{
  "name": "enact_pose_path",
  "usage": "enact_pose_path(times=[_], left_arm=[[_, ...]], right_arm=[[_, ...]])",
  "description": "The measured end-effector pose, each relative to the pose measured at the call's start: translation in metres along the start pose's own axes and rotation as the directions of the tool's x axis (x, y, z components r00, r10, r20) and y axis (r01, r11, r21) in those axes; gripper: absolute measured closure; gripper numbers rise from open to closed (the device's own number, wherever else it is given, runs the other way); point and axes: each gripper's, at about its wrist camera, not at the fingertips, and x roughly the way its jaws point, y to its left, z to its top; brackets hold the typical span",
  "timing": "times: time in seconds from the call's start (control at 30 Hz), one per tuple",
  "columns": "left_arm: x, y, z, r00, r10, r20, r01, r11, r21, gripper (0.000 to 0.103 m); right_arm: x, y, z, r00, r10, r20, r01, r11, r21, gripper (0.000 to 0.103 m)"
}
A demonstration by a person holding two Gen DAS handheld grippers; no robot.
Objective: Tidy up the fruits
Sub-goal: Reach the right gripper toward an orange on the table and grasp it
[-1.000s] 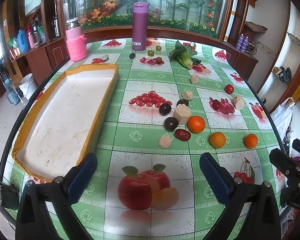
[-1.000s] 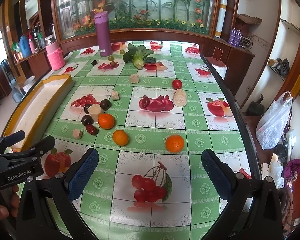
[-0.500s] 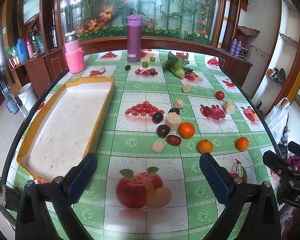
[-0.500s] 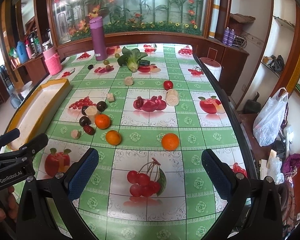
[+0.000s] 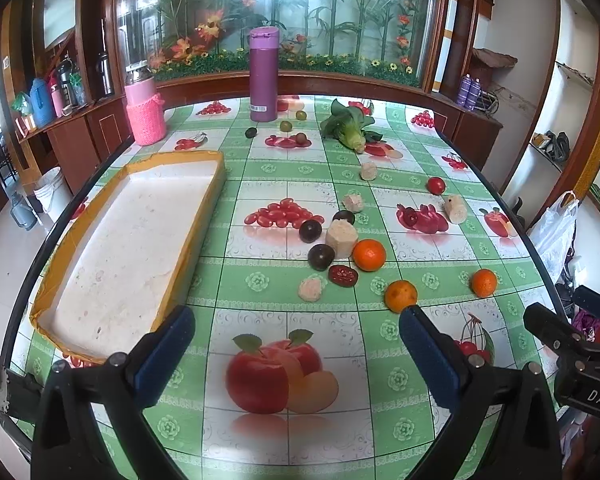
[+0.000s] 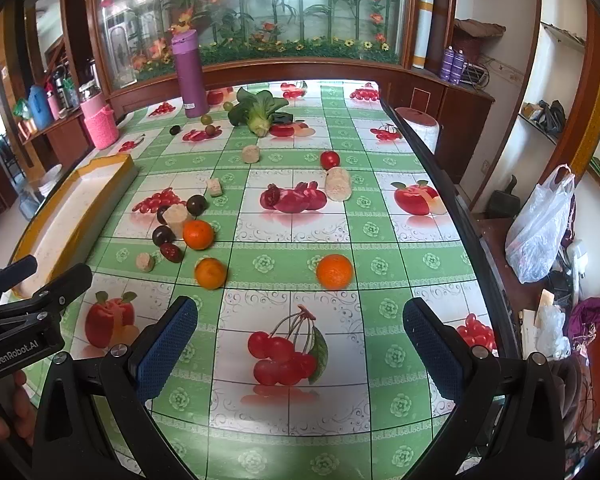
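**Both tools open and empty above a fruit-strewn tabletop**

The tabletop point(image 5: 260, 168) wears a glossy green-and-white cloth printed with fruit. Behind it stands a glass cabinet of artificial flowers point(image 5: 284, 20) framed in dark wood; shelving runs along the right wall and a white plastic bag point(image 6: 540, 228) hangs there.

Along the left edge lies a long white tray point(image 5: 132, 240) with a yellow rim, nothing in it. The fruit sits loose in the middle: three oranges point(image 6: 198, 234), point(image 6: 210, 273), point(image 6: 334, 271), dark plums point(image 5: 321, 257) around a pale cut chunk point(image 5: 341, 233), a red date point(image 5: 343, 275) and a small tomato point(image 5: 436, 185) further back. A leafy green vegetable point(image 6: 258, 112), a purple flask point(image 5: 263, 74) and a pink knitted-sleeve bottle point(image 5: 145, 110) stand toward the far end.

The near strip of cloth, under both tools, is bare, and the right side is open up to the dark table edge.

The left tool point(image 5: 296, 344) and right tool point(image 6: 300, 332) each hang with fingers spread wide, gripping nothing.

Against the frames a second ago, both cameras have risen and drawn back slightly: more of the cabinet shows, and the fruit sits lower in view. Nothing on the cloth has shifted.
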Motion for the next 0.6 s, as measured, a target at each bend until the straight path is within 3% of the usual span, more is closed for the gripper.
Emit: enact_pose_path(times=[0.33, 0.6], left_arm=[[0.007, 0.002, 0.000, 1.000, 0.010, -0.018, -0.010, 1.000, -0.004, 0.000], [0.024, 0.008, -0.009, 0.996, 0.036, -0.083, -0.033, 0.999, 0.037, 0.000]], right_arm=[[0.005, -0.001, 0.001, 1.000, 0.008, -0.006, -0.008, 1.000, -0.008, 0.000], [0.023, -0.024, -0.004, 0.997, -0.059, -0.049, 0.059, 0.998, 0.002, 0.000]])
